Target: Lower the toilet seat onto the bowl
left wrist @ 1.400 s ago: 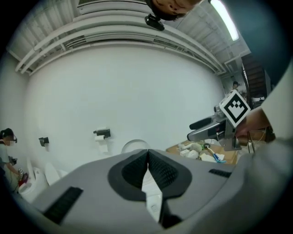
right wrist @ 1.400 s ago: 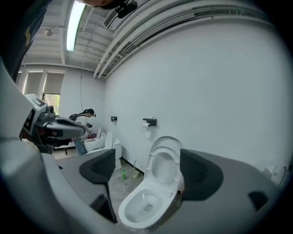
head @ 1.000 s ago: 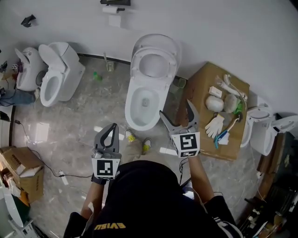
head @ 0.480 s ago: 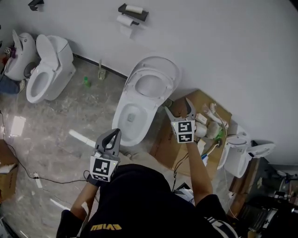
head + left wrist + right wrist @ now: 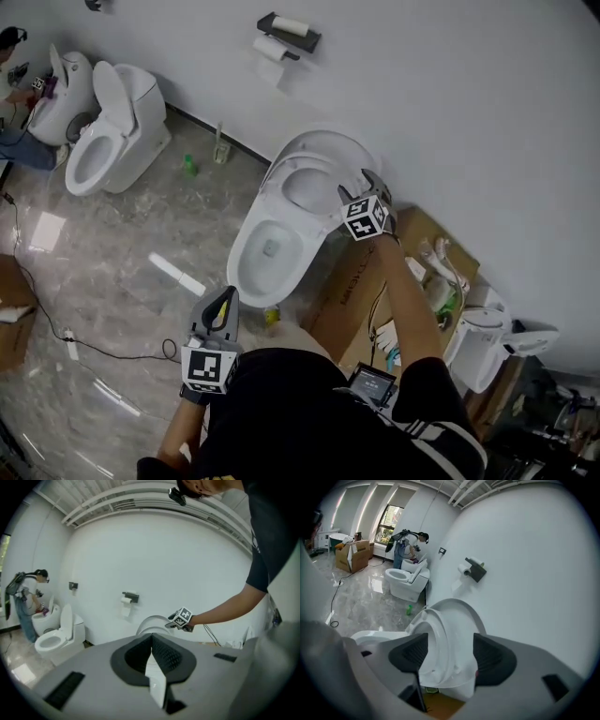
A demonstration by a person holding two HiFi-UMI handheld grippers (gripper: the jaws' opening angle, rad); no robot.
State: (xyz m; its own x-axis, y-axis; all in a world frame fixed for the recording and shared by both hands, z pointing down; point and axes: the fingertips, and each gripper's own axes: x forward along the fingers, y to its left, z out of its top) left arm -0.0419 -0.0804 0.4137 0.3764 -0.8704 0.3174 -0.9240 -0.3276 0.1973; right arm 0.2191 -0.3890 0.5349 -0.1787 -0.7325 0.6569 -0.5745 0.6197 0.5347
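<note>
Glossy grey floor (image 5: 122, 234), seemingly marble; white wall (image 5: 469, 94); toilet seat (image 5: 281, 183) raised.

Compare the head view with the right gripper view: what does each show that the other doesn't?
Head view only: the left gripper, held low away from the toilet, and the inside of the bowl. Right gripper view only: the jaws of the right gripper closing, with the raised toilet seat between them. Both: that seat, the wall paper holder and a second toilet.
</note>
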